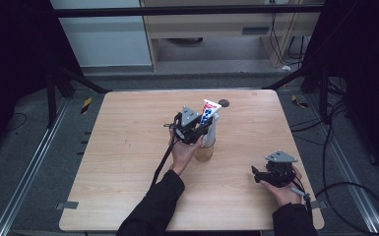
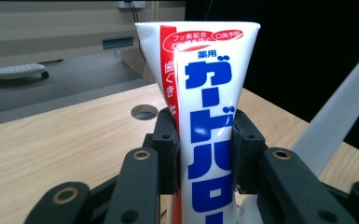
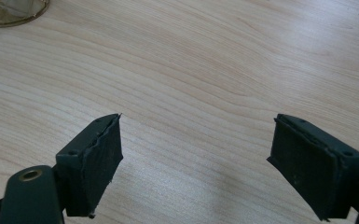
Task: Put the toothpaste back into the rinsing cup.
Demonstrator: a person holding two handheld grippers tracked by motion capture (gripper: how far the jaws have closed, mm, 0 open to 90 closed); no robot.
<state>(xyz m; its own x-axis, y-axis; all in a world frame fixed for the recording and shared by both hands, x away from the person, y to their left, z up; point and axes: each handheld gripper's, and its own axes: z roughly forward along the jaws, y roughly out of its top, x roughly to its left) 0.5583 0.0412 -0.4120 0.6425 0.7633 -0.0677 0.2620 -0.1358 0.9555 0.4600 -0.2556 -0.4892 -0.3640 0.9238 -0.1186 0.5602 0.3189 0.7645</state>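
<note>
while the right gripper rests near the front right of the wooden surface with jaws spread and nothing between them, the left gripper farther in clamps an upright toothpaste tube over a glass cup at mid-surface.

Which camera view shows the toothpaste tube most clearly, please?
The left gripper view: the toothpaste tube stands upright and large there, print readable, clamped between the left gripper pads. The high view shows it small, above a glass cup. The right gripper view looks at the table.
</note>
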